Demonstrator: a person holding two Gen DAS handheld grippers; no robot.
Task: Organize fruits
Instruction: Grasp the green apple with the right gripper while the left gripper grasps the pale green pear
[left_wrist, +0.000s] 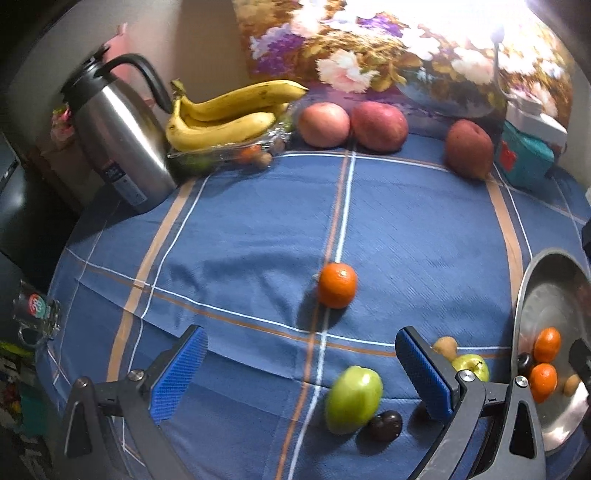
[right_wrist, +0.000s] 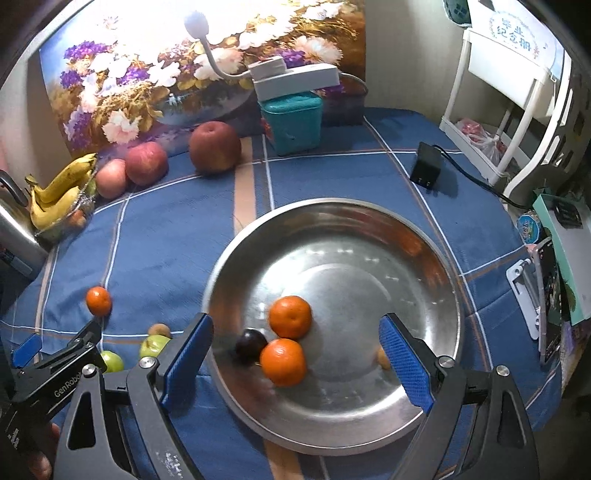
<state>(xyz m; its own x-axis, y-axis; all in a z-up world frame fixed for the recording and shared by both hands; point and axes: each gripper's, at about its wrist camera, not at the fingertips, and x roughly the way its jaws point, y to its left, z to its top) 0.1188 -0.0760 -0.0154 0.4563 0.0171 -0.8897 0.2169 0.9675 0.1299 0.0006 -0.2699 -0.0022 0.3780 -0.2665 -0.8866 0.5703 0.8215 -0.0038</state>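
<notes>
My left gripper (left_wrist: 301, 363) is open and empty above the blue cloth. Between its fingers lie a green apple (left_wrist: 354, 399) and a dark plum (left_wrist: 386, 424); a tangerine (left_wrist: 337, 285) sits farther ahead. A second green apple (left_wrist: 471, 365) and a small brown fruit (left_wrist: 446, 346) lie beyond its right finger. My right gripper (right_wrist: 295, 349) is open and empty over a steel plate (right_wrist: 424, 258) holding two tangerines (right_wrist: 290, 316), a dark plum (right_wrist: 251, 345) and a small brown fruit (right_wrist: 382, 357).
Bananas (left_wrist: 225, 110) on a clear tray, three red apples (left_wrist: 323, 124) and a steel kettle (left_wrist: 118, 136) stand at the back. A teal box (right_wrist: 293, 122), a black adapter (right_wrist: 426, 167) and a phone stand (right_wrist: 532, 291) sit by the plate.
</notes>
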